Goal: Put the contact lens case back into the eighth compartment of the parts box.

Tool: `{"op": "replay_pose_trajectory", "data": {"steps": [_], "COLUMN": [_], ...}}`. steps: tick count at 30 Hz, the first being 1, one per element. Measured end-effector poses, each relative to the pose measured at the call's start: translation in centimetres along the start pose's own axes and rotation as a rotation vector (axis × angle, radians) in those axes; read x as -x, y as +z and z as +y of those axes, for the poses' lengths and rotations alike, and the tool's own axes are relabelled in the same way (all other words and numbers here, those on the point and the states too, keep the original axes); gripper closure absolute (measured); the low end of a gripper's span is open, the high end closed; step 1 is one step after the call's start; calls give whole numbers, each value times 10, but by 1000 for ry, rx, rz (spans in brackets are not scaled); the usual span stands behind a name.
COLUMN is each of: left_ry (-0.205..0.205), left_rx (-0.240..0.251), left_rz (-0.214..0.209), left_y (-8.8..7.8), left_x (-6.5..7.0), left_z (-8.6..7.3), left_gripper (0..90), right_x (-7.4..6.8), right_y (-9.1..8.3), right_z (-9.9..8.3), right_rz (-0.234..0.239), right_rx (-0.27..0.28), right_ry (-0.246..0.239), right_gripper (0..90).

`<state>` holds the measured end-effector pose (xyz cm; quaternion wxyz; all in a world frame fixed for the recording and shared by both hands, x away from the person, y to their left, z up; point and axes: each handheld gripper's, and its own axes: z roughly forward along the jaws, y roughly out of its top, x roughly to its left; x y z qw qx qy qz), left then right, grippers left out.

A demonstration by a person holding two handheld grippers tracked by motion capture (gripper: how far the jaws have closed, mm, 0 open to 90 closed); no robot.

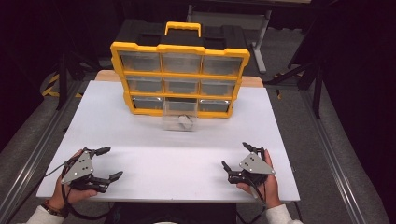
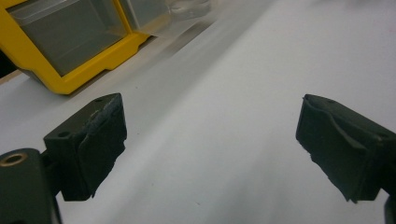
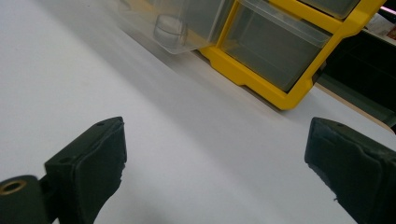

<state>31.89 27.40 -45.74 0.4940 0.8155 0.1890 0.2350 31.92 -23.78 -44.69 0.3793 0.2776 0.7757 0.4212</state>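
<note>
Item: clear drawer (image 1: 179, 120), pulled out of the bottom middle slot of the yellow organiser (image 1: 180, 79), at the table's (image 1: 140, 161) far side; small pale object inside.
Left gripper (image 1: 108, 163), right gripper (image 1: 239, 156): jaws apart, empty, near edge.
Handling: I'd approach the drawer front squarely and low, and push straight.

The organizer (image 1: 180, 74) is looking like glossy yellow plastic with clear, slightly cloudy plastic drawers, and the pulled-out drawer (image 1: 179, 120) is showing the same see-through plastic. The table (image 1: 140, 154) is looking smooth, matt white. The left gripper (image 2: 212, 149) pads (image 2: 100, 144) are looking like matt black rubber, kinda rough-edged.
</note>
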Motion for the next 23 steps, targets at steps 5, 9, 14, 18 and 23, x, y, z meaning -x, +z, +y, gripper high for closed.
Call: {"op": "replay_pose_trajectory", "data": {"steps": [5, 9, 14, 18, 23], "left_ry": [-3, -5, -5, -6, -11], "left_rx": [3, 1, -1, -3, -2], "left_rz": [-1, -1, -2, -3, 4], "left_y": [0, 1, 1, 1, 2], "left_x": [0, -1, -1, -1, -2], "left_z": [0, -1, 0, 0, 0], "left_gripper": [98, 98, 98, 98, 98], "right_x": [0, 0, 0, 1, 2], "right_y": [0, 0, 0, 0, 0], "right_z": [0, 1, 1, 0, 0], "right_rz": [0, -1, 0, -3, -7], "right_rx": [1, 0, 2, 4, 4], "right_ry": [0, -1, 3, 4, 8], "right_gripper": [65, 65, 63, 63, 62]}}
